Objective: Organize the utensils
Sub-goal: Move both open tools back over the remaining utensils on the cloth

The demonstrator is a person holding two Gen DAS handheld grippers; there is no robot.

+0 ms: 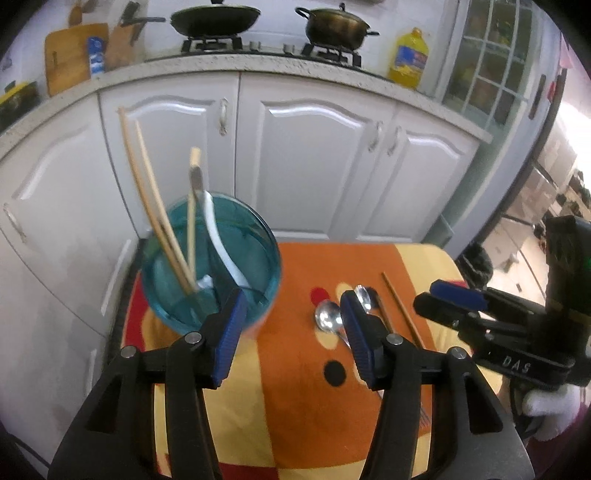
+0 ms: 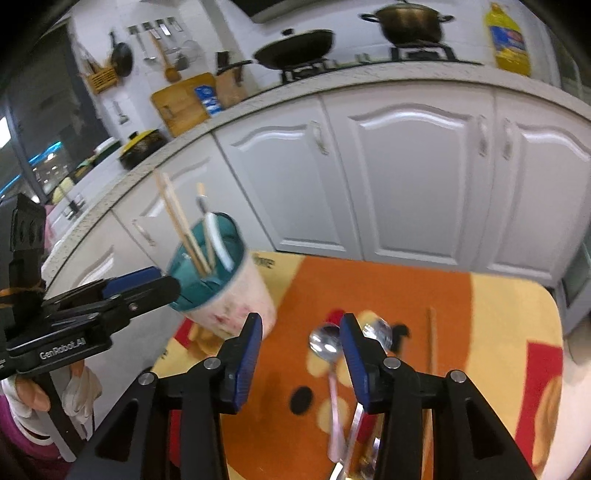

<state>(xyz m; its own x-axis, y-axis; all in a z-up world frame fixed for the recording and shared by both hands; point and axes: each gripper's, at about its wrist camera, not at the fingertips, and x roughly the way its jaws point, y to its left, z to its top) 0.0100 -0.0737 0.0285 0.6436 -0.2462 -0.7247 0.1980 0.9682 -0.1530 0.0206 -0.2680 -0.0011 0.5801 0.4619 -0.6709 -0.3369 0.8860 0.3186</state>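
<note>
A cup [image 1: 210,266] with a teal inside and a white outside [image 2: 225,291] stands at the table's left, tilted. It holds wooden chopsticks [image 1: 155,206], a white spoon [image 1: 221,236] and another utensil. Two metal spoons [image 1: 327,317] [image 2: 325,345] and a single chopstick [image 1: 402,310] [image 2: 430,343] lie on the orange and yellow tablecloth. My left gripper [image 1: 291,325] is open; its left finger is close to the cup's near side. My right gripper [image 2: 301,350] is open above the spoons. It also shows in the left wrist view [image 1: 454,299].
White cabinet doors [image 1: 314,162] stand right behind the table [image 1: 295,406]. On the counter above are a wok [image 1: 214,18], a pot [image 1: 336,24], an oil bottle [image 1: 410,59] and cutting boards [image 1: 70,55]. The table's right edge [image 2: 557,369] is rounded.
</note>
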